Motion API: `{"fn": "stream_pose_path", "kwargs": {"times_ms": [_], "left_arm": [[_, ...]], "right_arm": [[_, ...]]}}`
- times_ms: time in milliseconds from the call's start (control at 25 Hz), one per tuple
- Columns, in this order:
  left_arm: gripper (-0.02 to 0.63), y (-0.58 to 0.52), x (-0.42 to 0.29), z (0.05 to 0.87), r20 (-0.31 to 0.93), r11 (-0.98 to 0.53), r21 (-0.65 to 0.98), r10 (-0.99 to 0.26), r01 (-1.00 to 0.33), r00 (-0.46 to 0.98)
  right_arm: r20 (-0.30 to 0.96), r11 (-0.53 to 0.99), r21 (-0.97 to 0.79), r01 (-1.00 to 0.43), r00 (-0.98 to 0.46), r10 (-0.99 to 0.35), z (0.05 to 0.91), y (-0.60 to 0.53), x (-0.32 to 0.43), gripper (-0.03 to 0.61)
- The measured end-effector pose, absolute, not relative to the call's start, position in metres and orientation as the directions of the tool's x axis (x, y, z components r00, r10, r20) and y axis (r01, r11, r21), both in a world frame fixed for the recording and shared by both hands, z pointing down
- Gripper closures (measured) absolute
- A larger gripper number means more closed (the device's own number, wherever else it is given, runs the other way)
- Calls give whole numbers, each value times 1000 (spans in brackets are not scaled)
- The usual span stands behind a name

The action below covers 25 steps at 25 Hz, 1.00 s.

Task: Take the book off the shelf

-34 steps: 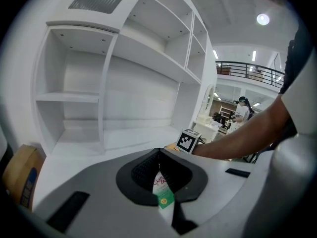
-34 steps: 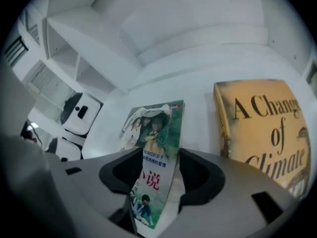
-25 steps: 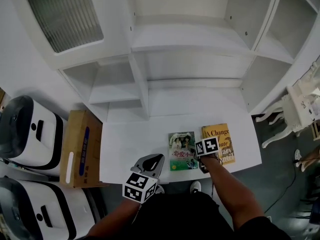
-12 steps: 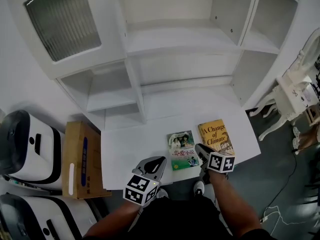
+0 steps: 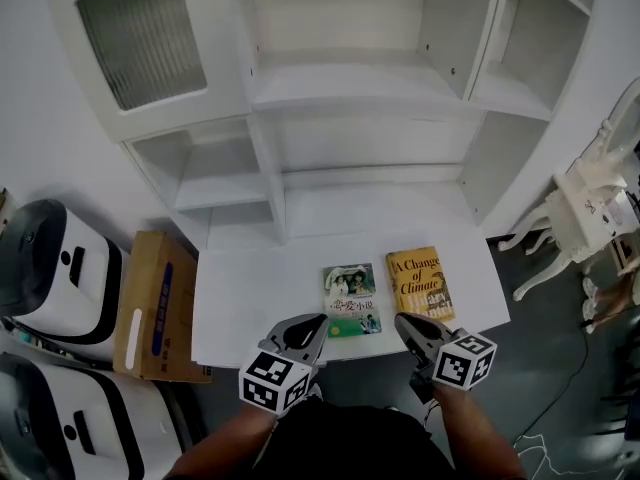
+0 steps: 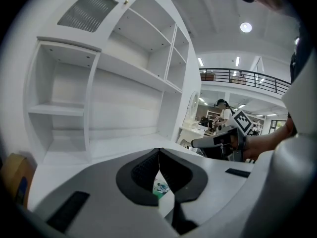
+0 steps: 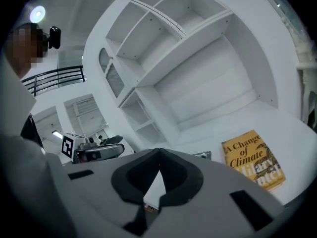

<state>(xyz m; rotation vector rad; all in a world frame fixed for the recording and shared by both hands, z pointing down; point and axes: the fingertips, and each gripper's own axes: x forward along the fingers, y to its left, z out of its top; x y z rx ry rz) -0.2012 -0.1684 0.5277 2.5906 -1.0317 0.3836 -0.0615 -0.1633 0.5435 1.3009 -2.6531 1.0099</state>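
Note:
Two books lie flat on the white table: a green-covered book and, to its right, a yellow book titled "A Change of Climate". The white shelf unit behind them holds nothing. My right gripper hovers over the table's near edge, just in front of the yellow book; its jaws have just been closing and now stand shut with nothing between them. My left gripper is shut and empty too, in front of the green book, a sliver of which shows under its tips.
A cardboard box stands at the table's left end, with white machines beyond it. A white chair stands at the right. The shelf's upright dividers rise from the back of the table.
The right gripper has lifted off the yellow book, drawn back toward me and shut; the book stays on the table. The left gripper has shifted only a little.

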Motion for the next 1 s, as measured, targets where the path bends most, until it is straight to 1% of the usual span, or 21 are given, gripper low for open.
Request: {"fn": "stream_pose_path", "kwargs": {"times_ms": [280,560,800,1000], "left_arm": [[603,-127,-157,522,360,-613,212,-675,-761,644],[603,-82,-116,520,358,-542,221,-728,-811,584],[603,-46,-88,516,378,-517,199,-744,-833,552],[603,-29,-67,498,361,-521,179,-754,-834,549]], "right_arm": [[248,485,-519,-704,-667,-703,526,-132,-1,549],[241,556,-511,-656,-730,-640,523,-89,35,551],[214,588,-495,-640,-746,-631,518,-61,58,551],[190,605,-482,-634,-749,-634,509,-46,72,550]]}}
